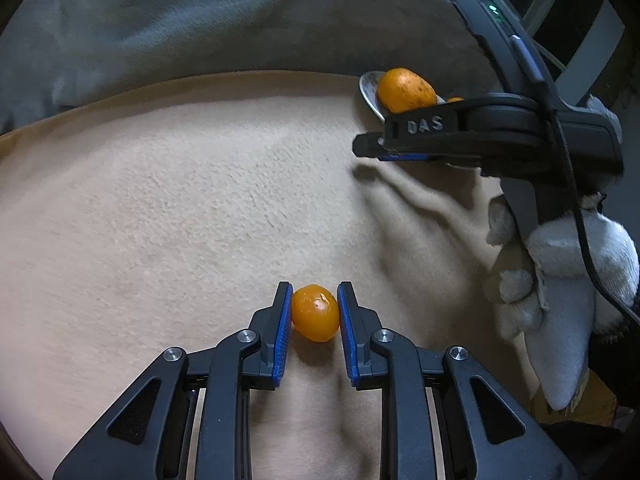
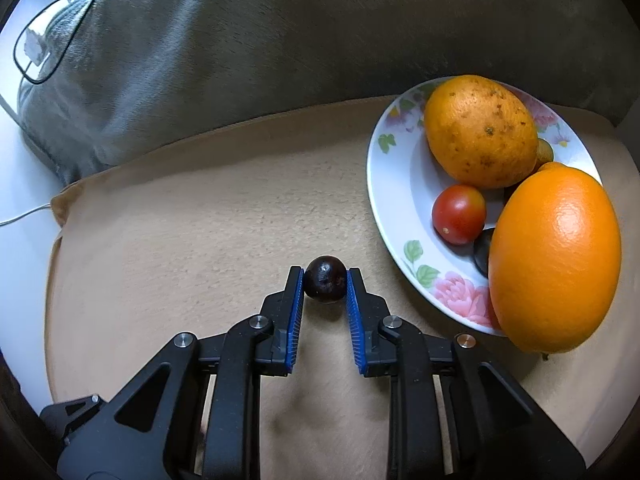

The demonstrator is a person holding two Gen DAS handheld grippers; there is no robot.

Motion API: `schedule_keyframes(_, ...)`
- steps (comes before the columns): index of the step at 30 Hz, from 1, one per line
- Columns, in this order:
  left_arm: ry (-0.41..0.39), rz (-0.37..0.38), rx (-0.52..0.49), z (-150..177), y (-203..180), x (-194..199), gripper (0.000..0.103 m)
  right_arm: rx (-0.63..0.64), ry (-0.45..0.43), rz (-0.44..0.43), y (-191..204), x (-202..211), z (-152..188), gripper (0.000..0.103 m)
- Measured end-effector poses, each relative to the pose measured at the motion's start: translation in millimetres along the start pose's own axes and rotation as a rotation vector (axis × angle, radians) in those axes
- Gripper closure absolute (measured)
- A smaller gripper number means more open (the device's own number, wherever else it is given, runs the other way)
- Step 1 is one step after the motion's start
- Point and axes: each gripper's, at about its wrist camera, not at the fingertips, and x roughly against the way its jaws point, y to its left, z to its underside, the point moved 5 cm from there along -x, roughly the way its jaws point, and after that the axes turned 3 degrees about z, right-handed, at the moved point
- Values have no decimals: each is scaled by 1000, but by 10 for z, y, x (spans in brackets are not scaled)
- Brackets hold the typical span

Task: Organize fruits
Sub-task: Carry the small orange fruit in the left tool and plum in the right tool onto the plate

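My left gripper (image 1: 314,300) is shut on a small orange-yellow fruit (image 1: 315,313) just above the beige cushion (image 1: 180,208). My right gripper (image 2: 325,280) is shut on a small dark round fruit (image 2: 325,279), held over the same cushion (image 2: 192,240). To its right stands a white floral plate (image 2: 390,192) with a speckled orange (image 2: 480,130), a smooth orange (image 2: 556,256), a red cherry tomato (image 2: 459,213) and a dark fruit (image 2: 483,254) partly hidden. In the left wrist view the right gripper (image 1: 366,146) crosses in front of the plate (image 1: 370,86) and the speckled orange (image 1: 406,90).
A grey cushion (image 2: 280,40) rises behind the beige one. A white surface with a black cable (image 2: 40,60) lies at the far left. A gloved hand (image 1: 560,280) holds the right gripper's handle. The smooth orange overhangs the plate's near rim.
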Motion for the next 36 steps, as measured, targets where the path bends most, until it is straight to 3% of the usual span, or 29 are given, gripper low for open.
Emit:
schedule_keyframes(11, -34, -45, 22, -135, -94, 202, 82, 8, -24, -68, -184, 380, -88, 81)
schedule_keyframes(19, -55, -69, 7, -435, -236, 302, 82, 15, -45, -95, -453, 711, -147, 81)
schedule_keyframes(36, -81, -44, -53, -1029, -739, -7, 82, -11, -98, -83, -1140, 1055, -396, 81)
